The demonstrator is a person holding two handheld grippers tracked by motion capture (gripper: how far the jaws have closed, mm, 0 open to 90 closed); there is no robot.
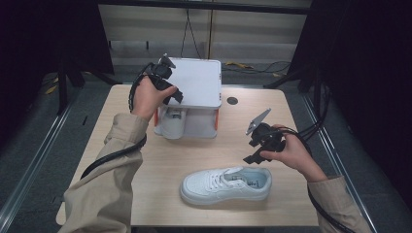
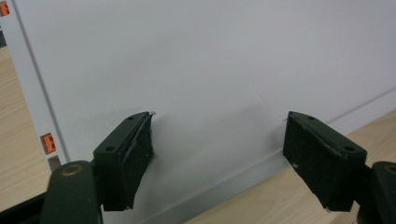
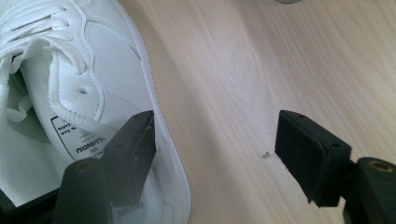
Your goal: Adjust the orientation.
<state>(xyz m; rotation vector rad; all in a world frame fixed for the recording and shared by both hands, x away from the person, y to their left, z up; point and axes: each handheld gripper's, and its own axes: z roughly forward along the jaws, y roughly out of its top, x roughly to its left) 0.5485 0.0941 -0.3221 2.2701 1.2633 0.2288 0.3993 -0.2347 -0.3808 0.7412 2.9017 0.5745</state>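
**Second shoe waiting for the rack**

Looks like the step of fetching the remaining shoe (image 1: 226,184), judging by the twin shoe (image 1: 171,122) already tucked on the lower level of the white rack (image 1: 197,82). Lying on its side-on sole near the front edge of the worktop (image 1: 160,155), toe to the left, heel to the right, laces up. Right claw (image 1: 256,151) hanging just above and behind the heel, not touching; seen in the right gripper view (image 3: 217,154) with jaws spread wide, one jaw over the heel rim, the other over bare wood. Left claw (image 1: 171,92) raised at the rack's near left corner; in the left gripper view (image 2: 217,158) jaws likewise spread, gripping nothing, facing the rack's white panel (image 2: 210,60) close up.

Next move probably calls for lowering the right claw so the heel collar sits between the jaws, then closing firmly on the padded rim; soft upper, so likely some give. After that, a lift and carry toward the rack's open shelf beside the first shoe, perhaps with the left claw steadying the rack.

Pale wood-grain worktop, smooth, with a small dark round fitting (image 1: 232,101) right of the rack. Dim room beyond: black curtains at both sides, grey floor, cables trailing behind
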